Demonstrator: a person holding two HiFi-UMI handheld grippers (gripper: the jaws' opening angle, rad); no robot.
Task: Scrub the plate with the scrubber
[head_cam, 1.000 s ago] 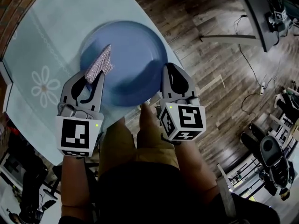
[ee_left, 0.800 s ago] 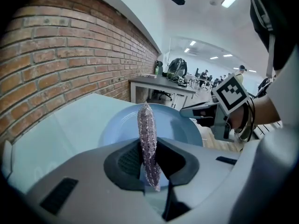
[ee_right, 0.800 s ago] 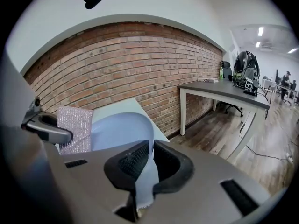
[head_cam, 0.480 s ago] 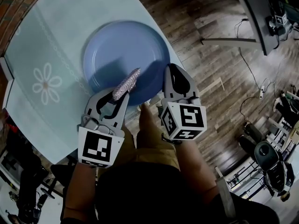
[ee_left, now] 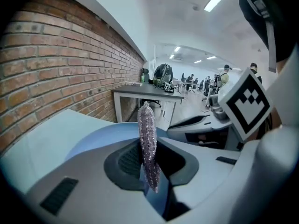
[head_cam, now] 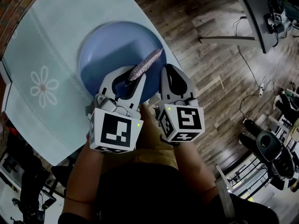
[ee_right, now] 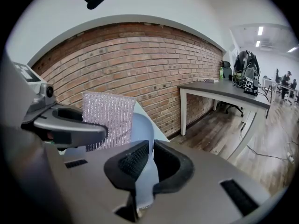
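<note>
A round blue plate (head_cam: 112, 50) lies on the pale table. My left gripper (head_cam: 132, 76) is shut on a silvery pink scrubber (head_cam: 145, 63), which sticks out over the plate's near right part. In the left gripper view the scrubber (ee_left: 148, 146) stands edge-on between the jaws, with the plate (ee_left: 100, 138) behind it. My right gripper (head_cam: 164, 74) is shut on the plate's near right rim. In the right gripper view the plate's edge (ee_right: 145, 171) runs between the dark pads, and the scrubber (ee_right: 108, 120) shows flat at the left.
The pale blue tablecloth (head_cam: 46, 59) carries a white flower print (head_cam: 44, 86). The table's curved edge runs close to the plate's right side, with wooden floor (head_cam: 210, 55) beyond. A brick wall (ee_right: 140, 59) and a grey desk (ee_right: 224, 92) stand further off.
My left gripper has carried the scrubber from the plate's left side across to its near right, close beside the right gripper. The right gripper has stayed clamped on the rim.
</note>
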